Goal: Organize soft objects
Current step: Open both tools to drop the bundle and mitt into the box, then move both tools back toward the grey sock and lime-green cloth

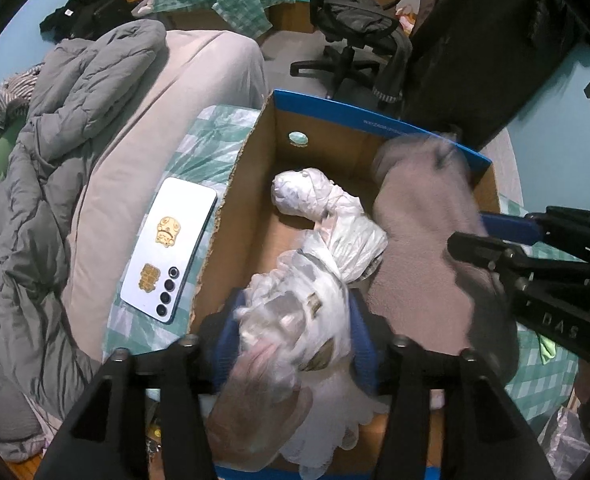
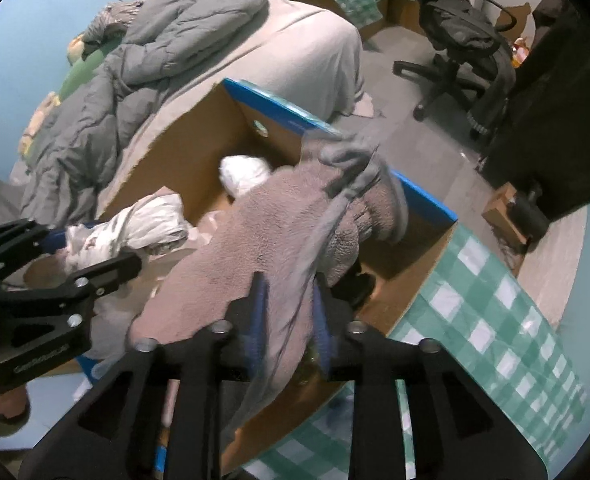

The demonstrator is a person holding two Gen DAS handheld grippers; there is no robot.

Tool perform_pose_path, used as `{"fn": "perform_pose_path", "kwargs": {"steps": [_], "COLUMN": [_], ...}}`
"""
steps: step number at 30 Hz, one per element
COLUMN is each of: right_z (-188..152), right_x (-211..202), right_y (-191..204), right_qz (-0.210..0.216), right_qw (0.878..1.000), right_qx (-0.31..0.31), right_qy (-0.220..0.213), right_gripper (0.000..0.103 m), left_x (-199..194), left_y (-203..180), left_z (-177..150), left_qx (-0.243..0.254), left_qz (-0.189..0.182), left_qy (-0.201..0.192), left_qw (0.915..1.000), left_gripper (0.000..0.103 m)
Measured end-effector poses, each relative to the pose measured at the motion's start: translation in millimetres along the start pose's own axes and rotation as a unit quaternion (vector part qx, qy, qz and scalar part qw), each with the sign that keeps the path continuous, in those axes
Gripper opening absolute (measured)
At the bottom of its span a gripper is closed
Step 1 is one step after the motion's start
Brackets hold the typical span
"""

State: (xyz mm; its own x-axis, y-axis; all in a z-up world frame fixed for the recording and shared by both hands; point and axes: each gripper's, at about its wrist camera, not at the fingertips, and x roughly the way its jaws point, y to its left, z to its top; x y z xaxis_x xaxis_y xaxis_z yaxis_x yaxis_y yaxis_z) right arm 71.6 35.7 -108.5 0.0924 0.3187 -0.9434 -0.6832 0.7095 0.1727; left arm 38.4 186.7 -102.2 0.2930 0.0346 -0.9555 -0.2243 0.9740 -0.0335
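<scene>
My right gripper (image 2: pixel 289 316) has its blue pads either side of the pinkish fleece garment (image 2: pixel 255 232), though blur hides whether they press it; its length runs ahead over the cardboard box (image 2: pixel 411 260). My left gripper (image 1: pixel 295 336) likewise straddles the plastic bag bundle (image 1: pixel 319 280) low in the box, grip unclear. A phone (image 1: pixel 171 248) lies beside the box, the bed (image 1: pixel 143 140) beyond.
</scene>
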Motion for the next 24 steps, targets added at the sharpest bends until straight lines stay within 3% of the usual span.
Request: {"fn": "perform_pose_path", "kwargs": {"steps": [2,3,24], "right_z": [-0.3,-1.1,-34.1], "right_x": [-1.2,-2.9,-44.3], "right_y": [1.1,1.2,-16.9], "right_qz": [-0.005,-0.007,-0.032], "right_qw": [1.0,1.0,0.999], "right_qx": [-0.001,-0.001,0.03], "right_qy": [-0.001,-0.005,-0.031], "right_gripper": [0.057,0.06,0.062], "left_x": [-4.0,-6.0,-40.5], "left_y": [-0.2,-0.4,-25.6], "left_z": [-0.1,-0.2,-19.6], "left_qx": [0.0,0.001,0.015], "left_qz": [0.004,0.005,-0.001], "left_qy": [-0.006,-0.01,-0.029], "left_qw": [1.0,0.9999,0.9995], "left_gripper": [0.071,0.073,0.077]}}
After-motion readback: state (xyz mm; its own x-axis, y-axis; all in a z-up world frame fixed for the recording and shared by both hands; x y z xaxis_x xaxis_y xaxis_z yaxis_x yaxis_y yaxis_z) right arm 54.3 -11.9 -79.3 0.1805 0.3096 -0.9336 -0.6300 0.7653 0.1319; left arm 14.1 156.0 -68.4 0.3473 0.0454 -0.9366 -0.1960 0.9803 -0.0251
